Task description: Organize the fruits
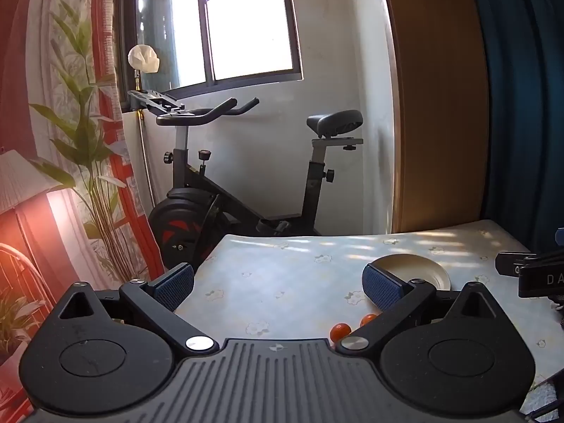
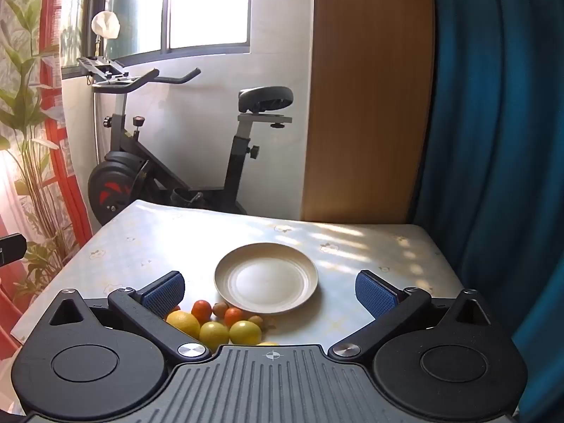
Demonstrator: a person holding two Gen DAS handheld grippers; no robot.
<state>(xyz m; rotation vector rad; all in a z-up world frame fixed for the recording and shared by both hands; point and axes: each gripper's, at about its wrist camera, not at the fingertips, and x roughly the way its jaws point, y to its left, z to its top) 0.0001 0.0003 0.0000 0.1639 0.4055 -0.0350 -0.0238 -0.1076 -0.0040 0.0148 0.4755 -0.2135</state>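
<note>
Both my claws, left claw (image 1: 278, 285) and right claw (image 2: 269, 292), spread wide, holding nothing; yellow and orange round fruits (image 2: 225, 320) clustered at 7 o'clock of the empty cream round plate (image 2: 266, 276), probably their destination.

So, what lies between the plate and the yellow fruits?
In the right wrist view, small orange fruits and brownish ones lie between the plate and the yellow fruits.
</note>
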